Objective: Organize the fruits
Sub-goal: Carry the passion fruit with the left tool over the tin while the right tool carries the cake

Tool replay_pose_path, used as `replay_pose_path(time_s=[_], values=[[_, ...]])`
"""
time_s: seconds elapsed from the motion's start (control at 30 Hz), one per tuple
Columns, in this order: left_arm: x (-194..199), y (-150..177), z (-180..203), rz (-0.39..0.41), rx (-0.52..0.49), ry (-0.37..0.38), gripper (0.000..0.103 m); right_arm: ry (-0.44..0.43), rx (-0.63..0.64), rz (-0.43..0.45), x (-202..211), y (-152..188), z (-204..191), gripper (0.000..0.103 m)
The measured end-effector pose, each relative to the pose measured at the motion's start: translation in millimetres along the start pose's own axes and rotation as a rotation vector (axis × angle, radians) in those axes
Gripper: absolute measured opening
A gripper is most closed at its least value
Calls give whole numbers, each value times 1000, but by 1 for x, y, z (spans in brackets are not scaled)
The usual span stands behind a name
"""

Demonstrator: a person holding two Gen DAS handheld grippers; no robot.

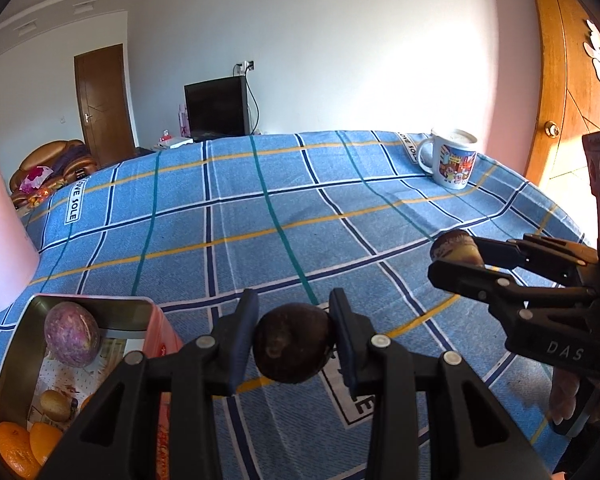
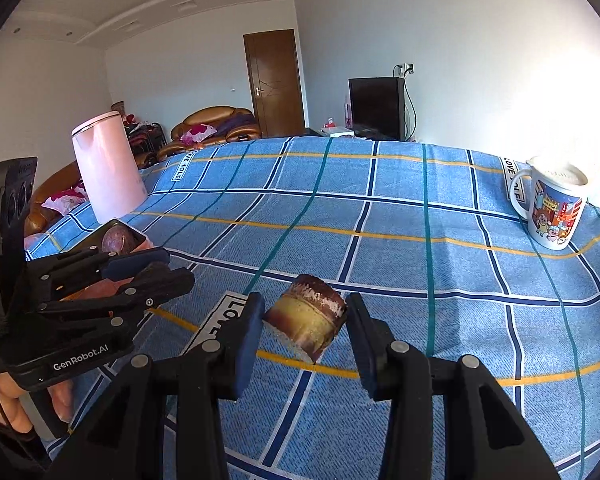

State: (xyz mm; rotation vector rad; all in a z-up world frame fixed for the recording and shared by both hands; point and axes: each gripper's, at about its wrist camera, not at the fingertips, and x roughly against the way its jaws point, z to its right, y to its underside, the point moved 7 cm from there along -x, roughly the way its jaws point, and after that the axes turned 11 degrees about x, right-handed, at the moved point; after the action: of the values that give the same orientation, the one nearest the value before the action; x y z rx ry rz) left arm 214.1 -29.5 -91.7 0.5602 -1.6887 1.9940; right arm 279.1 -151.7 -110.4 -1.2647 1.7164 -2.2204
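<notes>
Left gripper (image 1: 294, 340) has its two blue pads clamped on a dark brown round fruit (image 1: 294, 344), one pad on each side, and it's carrying it just above the checked blue cloth (image 1: 260, 208). Right beside it, low on the left, sits the open pink tin (image 1: 156, 312), and that looks like the destination: a purple mottled fruit (image 1: 72, 334), a kiwi (image 1: 55, 405) and two oranges (image 1: 14, 446) already lie inside. Holding the fruit across its widest part keeps it from rolling out on the way over.

Over to the right gripper (image 2: 305, 330), and it's closed on a short cut chunk (image 2: 306, 318), yellowish down the side with a dark, crusty top; what kind of fruit it is I can't say. The chunk sits tilted between the pads, lifted off the cloth, with the flat sides against the pads, which seems a sensible way to pinch an awkward piece.

Both tools point away from the person, level and low over the table, side by side but well apart, the left one nearer the tin. Fingers of the person's left hand (image 2: 16, 408) show under that tool's handle.

A pink kettle (image 2: 108, 168) stands behind the tin, and a cartoon mug (image 2: 554, 208) waits at the far right edge, clear of both loads. My read: two pieces in hand, tin part filled, drop-off not yet made.
</notes>
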Motion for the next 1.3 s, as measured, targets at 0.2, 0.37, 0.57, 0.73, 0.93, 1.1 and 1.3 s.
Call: replay_pose_path(time_s=[0.2, 0.37, 0.57, 0.73, 0.93, 1.1, 1.3], values=[[7, -3, 0, 42, 3, -4, 38, 8, 4, 27, 6, -2, -1, 44], [11, -4, -1, 66, 5, -3, 38, 14, 9, 50, 10, -3, -1, 44], [17, -5, -2, 92, 6, -6, 38, 21, 13, 80, 17, -5, -1, 44], [21, -6, -4, 113, 14, -4, 38, 28, 16, 98, 21, -6, -2, 44], [29, -7, -4, 150, 16, -2, 38, 41, 23, 128, 27, -7, -3, 44], [35, -7, -2, 177, 8, -5, 38, 65, 46, 164, 34, -9, -7, 44], [40, -7, -2, 200, 11, 0, 38, 74, 57, 185, 38, -10, -8, 44]])
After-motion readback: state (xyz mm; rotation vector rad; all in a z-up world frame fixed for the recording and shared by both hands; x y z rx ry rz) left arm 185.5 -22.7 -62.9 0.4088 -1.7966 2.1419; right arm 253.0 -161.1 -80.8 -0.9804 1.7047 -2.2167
